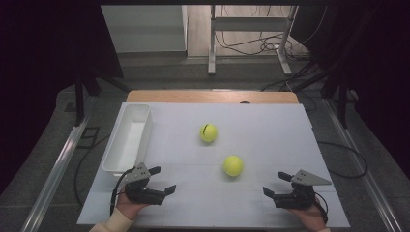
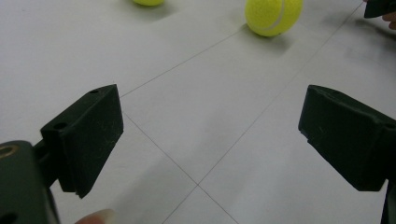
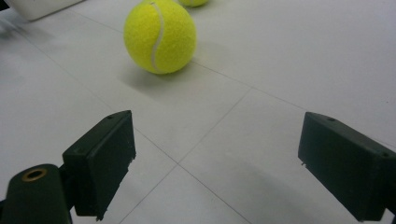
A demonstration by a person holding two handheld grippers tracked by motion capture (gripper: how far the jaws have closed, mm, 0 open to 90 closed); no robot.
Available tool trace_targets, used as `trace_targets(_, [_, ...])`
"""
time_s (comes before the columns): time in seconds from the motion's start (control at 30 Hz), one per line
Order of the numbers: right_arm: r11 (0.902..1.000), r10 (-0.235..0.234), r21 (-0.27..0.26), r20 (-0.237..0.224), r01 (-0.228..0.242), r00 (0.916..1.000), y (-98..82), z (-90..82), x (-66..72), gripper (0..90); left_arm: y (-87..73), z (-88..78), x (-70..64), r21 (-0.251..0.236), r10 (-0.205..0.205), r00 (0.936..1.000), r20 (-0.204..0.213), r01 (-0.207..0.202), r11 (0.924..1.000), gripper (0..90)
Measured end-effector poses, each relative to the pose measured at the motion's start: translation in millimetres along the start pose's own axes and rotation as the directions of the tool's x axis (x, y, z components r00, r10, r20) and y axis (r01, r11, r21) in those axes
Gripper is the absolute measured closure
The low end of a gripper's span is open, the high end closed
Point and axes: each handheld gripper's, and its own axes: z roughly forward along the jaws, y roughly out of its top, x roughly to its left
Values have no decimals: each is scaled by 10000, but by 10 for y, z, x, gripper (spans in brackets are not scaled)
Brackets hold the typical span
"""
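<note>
Two yellow tennis balls lie on the white table top. The near ball rests right of centre; the far ball sits behind it, toward the middle. My left gripper is held low at the front left, open, with nothing between its jaws. At the front right my right gripper is open too, and it points at the near ball a short way ahead.
A long white bin stands along the table's left side, just behind the left gripper. The wooden table edge shows at the back. Cables and a metal stand are on the floor beyond.
</note>
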Motion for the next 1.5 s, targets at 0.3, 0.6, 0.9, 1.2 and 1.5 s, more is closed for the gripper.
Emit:
trace_targets(0.3, [9999,102,109,62,-102,9999,6,22,-25,121,-13,-19,17,-110,-113,9999,-66,112,9999,73])
trace_targets(0.6, [9999,40,144,98,-41,9999,0,13,-10,123,8,-19,-4,-129,20,10000,-73,-21,9999,74])
trace_targets(0.9, [9999,36,113,156,-38,9999,-7,-1,-4,125,7,-11,16,-132,-48,10000,47,48,9999,74])
trace_targets(1.2, [10000,-4,17,79,3,10000,6,6,-4,126,0,-20,16,-135,-64,10000,1,64,9999,74])
trace_targets(1.5, [10000,-83,10,120,83,9999,7,-6,30,126,15,-15,23,-169,-79,9999,101,81,9998,76])
